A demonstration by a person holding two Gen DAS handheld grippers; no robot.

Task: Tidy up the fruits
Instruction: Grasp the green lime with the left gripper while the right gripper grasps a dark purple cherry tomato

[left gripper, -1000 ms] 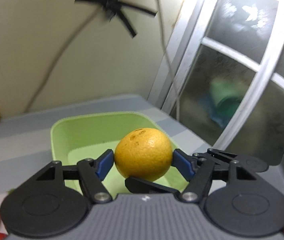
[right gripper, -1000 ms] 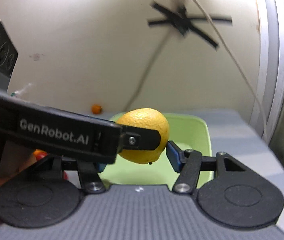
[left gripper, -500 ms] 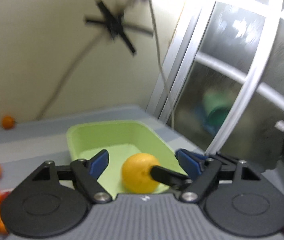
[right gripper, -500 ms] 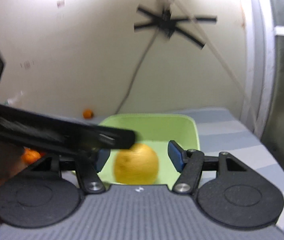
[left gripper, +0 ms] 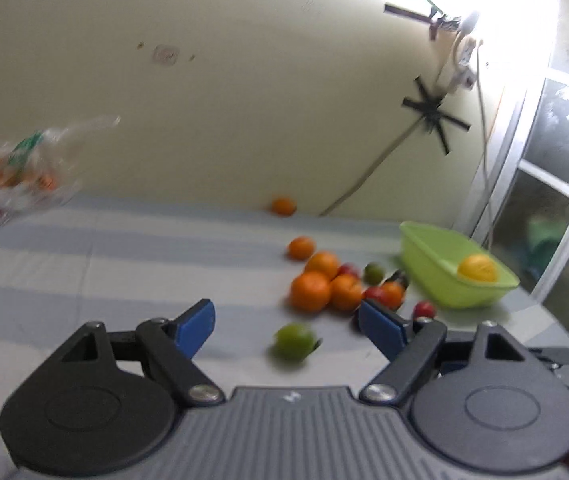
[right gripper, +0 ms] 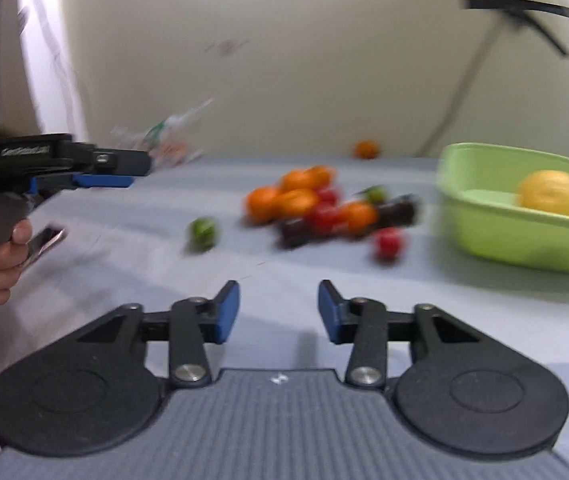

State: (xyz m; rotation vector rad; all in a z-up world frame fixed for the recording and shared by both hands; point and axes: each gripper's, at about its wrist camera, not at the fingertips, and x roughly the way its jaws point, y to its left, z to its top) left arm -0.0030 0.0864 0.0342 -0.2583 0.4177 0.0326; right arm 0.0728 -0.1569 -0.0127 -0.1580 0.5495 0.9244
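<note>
A yellow orange (left gripper: 477, 268) (right gripper: 551, 193) lies in the light green tub (left gripper: 432, 270) (right gripper: 496, 236) at the right of the table. A pile of oranges (left gripper: 311, 290) (right gripper: 280, 200), red fruits (right gripper: 388, 242) and dark fruits lies left of the tub. A green lime (left gripper: 295, 340) (right gripper: 203, 232) sits apart, nearer to me. My left gripper (left gripper: 284, 326) is open and empty above the table, also seen in the right wrist view (right gripper: 116, 168) at the left. My right gripper (right gripper: 278, 310) is open and empty.
A single orange (left gripper: 283, 206) (right gripper: 365, 149) sits by the back wall. A clear plastic bag (left gripper: 12, 176) (right gripper: 164, 140) with fruit lies at the far left. A cable runs down the wall. A window frame (left gripper: 540, 200) stands right of the tub.
My left gripper opened and dropped the yellow orange into the green tub. Both grippers then pulled back and swung left, so the fruit pile came into view.
</note>
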